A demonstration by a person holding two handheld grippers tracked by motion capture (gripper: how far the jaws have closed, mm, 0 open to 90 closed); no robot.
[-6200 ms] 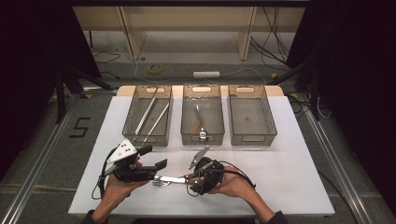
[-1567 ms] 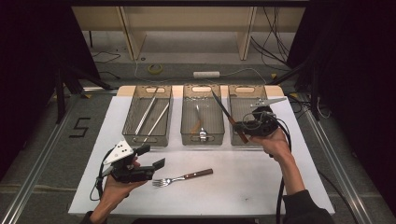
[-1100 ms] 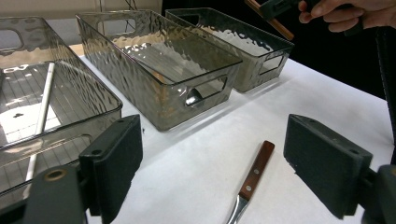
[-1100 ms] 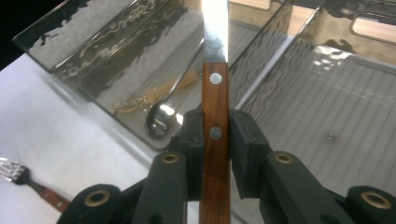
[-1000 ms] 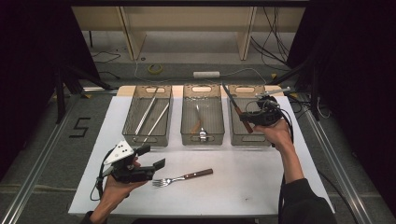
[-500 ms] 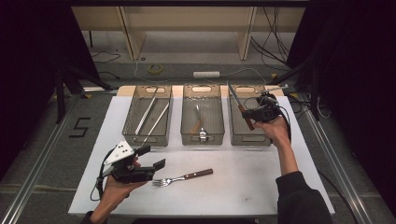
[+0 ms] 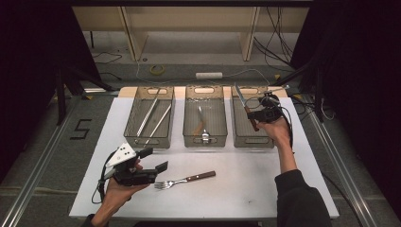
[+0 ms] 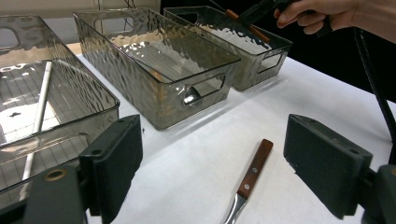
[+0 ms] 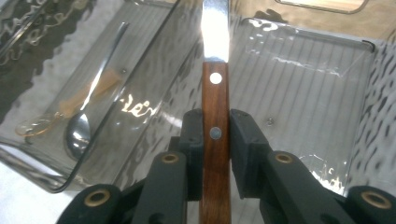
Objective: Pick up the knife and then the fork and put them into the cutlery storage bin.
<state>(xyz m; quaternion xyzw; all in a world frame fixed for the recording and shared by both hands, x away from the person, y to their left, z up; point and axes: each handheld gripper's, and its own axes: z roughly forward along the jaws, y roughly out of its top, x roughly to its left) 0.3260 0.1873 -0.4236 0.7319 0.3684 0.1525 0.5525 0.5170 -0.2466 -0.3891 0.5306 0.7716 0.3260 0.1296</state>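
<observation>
My right gripper [image 7: 257,115] [image 9: 215,140] is shut on the wooden handle of a knife [image 7: 245,108] [image 9: 215,112], held above the right-hand clear bin [image 7: 253,137] [image 9: 322,84] with the blade pointing to the far left. A wooden-handled fork [image 7: 185,179] [image 8: 250,175] lies on the white table near the front. My left gripper [image 7: 157,160] [image 8: 212,172] rests open just left of the fork, its jaws standing either side of the fork's handle in the left gripper view.
Three clear bins stand in a row at the back of the white table [image 7: 236,194]. The left bin [image 7: 149,118] holds long metal utensils; the middle bin [image 7: 204,118] [image 9: 93,93] holds a spoon [image 9: 86,123]. A cable [image 8: 373,88] trails from the right gripper.
The right hand has carried the knife from the far right corner a little left and down over the right bin. The left gripper and the fork have stayed put.
</observation>
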